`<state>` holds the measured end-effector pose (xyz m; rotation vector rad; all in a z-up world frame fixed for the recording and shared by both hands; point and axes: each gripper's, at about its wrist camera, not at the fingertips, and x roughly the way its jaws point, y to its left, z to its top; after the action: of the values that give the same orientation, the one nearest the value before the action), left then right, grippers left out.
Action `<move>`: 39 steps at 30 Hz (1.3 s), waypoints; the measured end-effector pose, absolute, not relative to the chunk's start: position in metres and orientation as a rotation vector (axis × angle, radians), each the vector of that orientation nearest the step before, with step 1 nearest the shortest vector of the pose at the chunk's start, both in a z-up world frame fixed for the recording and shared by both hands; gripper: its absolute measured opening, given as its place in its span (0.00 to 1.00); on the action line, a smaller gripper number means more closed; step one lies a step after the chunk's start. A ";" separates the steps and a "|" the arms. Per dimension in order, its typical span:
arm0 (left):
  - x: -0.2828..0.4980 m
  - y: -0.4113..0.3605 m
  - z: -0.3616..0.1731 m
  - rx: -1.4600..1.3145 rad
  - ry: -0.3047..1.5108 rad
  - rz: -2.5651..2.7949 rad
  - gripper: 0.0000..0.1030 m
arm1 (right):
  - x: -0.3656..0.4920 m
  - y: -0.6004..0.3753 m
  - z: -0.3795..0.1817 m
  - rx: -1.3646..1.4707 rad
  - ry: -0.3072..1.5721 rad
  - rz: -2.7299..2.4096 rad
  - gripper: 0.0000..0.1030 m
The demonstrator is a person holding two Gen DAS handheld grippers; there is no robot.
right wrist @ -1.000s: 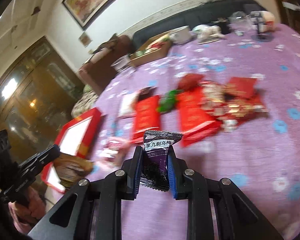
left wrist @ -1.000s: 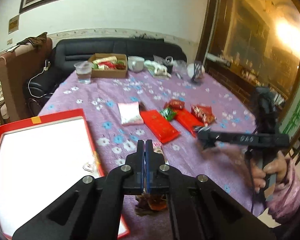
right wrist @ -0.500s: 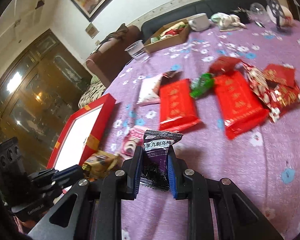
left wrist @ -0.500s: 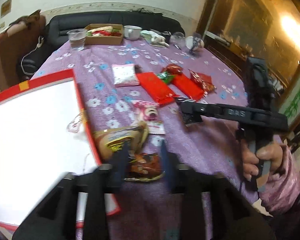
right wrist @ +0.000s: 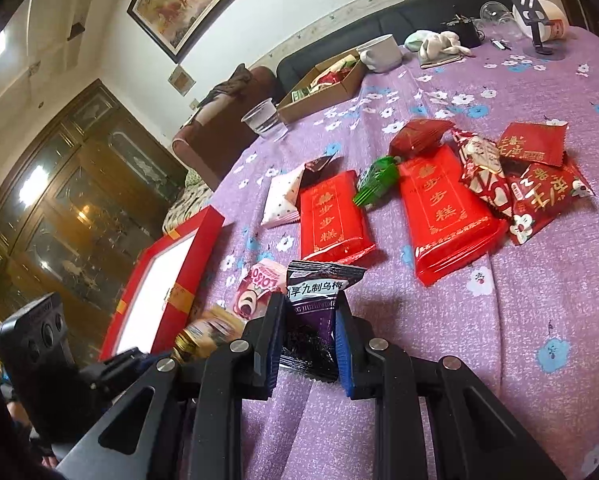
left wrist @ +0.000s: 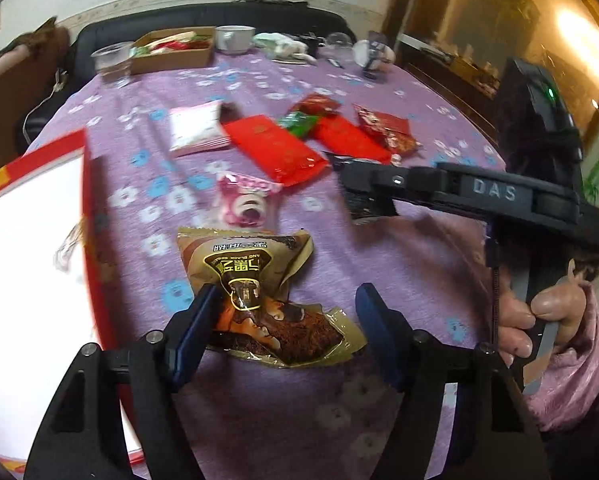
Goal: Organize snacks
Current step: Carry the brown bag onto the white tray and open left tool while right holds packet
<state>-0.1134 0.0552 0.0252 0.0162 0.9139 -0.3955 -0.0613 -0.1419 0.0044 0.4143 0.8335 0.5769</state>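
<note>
On the purple flowered tablecloth a brown-gold snack packet (left wrist: pixel 251 264) lies flat between the fingers of my left gripper (left wrist: pixel 287 292), whose jaws are opening. The left finger overlaps the packet's edge and the right finger stands apart from it. To the left lies a red box (left wrist: pixel 87 200) with a white inside. My right gripper (right wrist: pixel 309 304) is shut on a dark purple plum packet (right wrist: pixel 319 280), held just above the cloth. In the left wrist view the right gripper (left wrist: pixel 351 196) reaches in from the right. A pink packet (left wrist: pixel 243 204) lies just beyond the brown one.
Two long red packs (right wrist: pixel 331 216) (right wrist: pixel 447 208), a green candy (right wrist: pixel 375 180), a white-pink pouch (left wrist: pixel 195 128) and several red wrappers (right wrist: pixel 531 184) lie mid-table. A cardboard box (left wrist: pixel 171 52), a plastic cup (left wrist: pixel 111 60) and a white bowl (left wrist: pixel 235 38) stand at the far edge. A hand in a pink sleeve (left wrist: pixel 539 320) holds the right gripper.
My left gripper went from shut to open and dipped toward the table, so the brown-gold packet now lies between its fingers. My right gripper has kept its hold on the plum packet.
</note>
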 end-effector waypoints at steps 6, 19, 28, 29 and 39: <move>-0.097 0.069 0.021 0.012 0.924 -0.326 0.38 | -0.062 -0.145 0.005 0.416 0.829 0.566 0.23; -0.108 0.061 0.028 0.065 0.853 -0.325 0.17 | -0.062 -0.144 0.004 0.412 0.825 0.556 0.23; -0.113 0.038 0.027 0.171 0.854 -0.260 0.37 | -0.061 -0.146 0.004 0.415 0.828 0.552 0.23; -0.113 0.038 0.028 0.180 0.856 -0.245 0.49 | -0.061 -0.146 0.004 0.416 0.829 0.551 0.23; -0.098 0.025 0.005 0.263 0.945 -0.245 0.85 | -0.059 -0.147 0.002 0.430 0.838 0.547 0.23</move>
<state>-0.0981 0.0246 0.0050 0.2634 0.9445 -0.2454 -0.0592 -0.1470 0.0018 0.4302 0.8376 0.5467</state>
